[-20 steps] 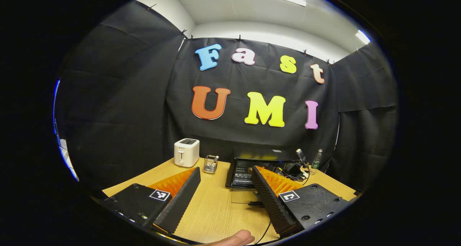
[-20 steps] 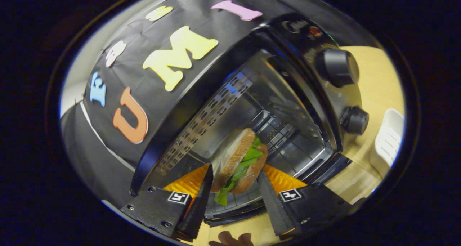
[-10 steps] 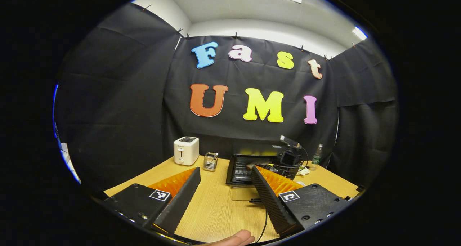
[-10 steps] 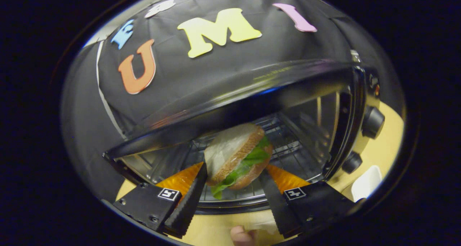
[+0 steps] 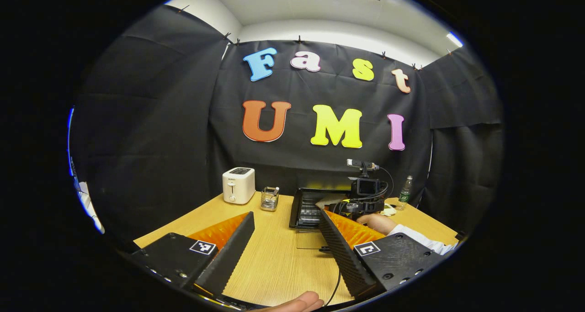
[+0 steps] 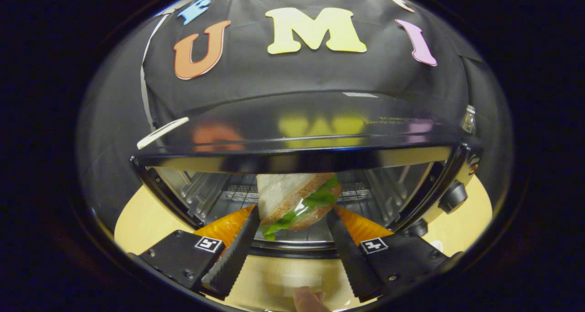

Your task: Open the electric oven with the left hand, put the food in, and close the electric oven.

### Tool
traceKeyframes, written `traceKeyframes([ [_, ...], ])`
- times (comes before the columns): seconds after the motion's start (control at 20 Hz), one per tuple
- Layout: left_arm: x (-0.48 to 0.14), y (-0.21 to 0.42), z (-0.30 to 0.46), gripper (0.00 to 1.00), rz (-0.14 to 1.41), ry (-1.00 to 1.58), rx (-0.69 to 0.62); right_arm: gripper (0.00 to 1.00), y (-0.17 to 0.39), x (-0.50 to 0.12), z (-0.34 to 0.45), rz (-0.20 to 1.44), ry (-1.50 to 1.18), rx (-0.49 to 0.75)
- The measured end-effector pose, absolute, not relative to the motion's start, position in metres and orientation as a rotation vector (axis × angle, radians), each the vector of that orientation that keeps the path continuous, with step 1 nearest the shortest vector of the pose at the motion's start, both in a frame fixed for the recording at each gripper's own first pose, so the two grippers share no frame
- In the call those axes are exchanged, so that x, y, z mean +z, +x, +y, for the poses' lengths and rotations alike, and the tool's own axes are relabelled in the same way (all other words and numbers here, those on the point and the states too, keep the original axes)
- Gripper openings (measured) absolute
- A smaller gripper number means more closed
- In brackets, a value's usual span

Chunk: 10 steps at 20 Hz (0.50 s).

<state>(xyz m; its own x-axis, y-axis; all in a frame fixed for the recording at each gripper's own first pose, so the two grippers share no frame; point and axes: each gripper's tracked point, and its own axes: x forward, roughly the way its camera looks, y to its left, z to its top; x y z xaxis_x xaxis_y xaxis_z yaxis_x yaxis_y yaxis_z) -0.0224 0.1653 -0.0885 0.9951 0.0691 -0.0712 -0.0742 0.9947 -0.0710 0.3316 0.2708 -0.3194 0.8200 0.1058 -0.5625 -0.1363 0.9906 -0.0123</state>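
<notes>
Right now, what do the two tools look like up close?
Each tool, left and right, has two long wedge fingers with toothed edges on black blocks, each bearing a small black-and-white square tag. A thin black cable trails by the left one. A white sleeve shows.

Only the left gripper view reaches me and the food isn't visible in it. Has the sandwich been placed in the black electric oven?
Observer: Not released. The right gripper clamps the wrapped brown-bread sandwich with green lettuce at the black electric oven mouth.
Operator: What's under it?
Observer: The metal wire rack; I cannot tell if they touch.
Operator: Anything beside the opening?
Observer: Two black knobs, at its right in that view.
</notes>
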Motion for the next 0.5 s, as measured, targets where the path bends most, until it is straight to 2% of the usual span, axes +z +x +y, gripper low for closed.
traceKeyframes([
  [0.2,-0.087,-0.024,0.161,0.94,0.067,-0.067,0.067,0.94,0.32,-0.323,0.262,0.642,-0.196,0.13],
  [0.25,-0.088,-0.023,0.159,0.94,0.07,-0.069,0.065,0.96,0.316,-0.324,0.258,0.653,-0.228,0.128],
  [0.35,-0.091,-0.022,0.156,0.94,0.077,-0.074,0.061,0.94,0.302,-0.321,0.258,0.674,-0.195,0.15],
  [0.4,-0.093,-0.022,0.155,0.94,0.081,-0.074,0.061,0.97,0.293,-0.316,0.261,0.668,-0.169,0.167],
  [0.5,-0.099,-0.018,0.151,0.94,0.097,-0.072,0.055,0.96,0.281,-0.297,0.256,0.622,-0.162,0.176],
])
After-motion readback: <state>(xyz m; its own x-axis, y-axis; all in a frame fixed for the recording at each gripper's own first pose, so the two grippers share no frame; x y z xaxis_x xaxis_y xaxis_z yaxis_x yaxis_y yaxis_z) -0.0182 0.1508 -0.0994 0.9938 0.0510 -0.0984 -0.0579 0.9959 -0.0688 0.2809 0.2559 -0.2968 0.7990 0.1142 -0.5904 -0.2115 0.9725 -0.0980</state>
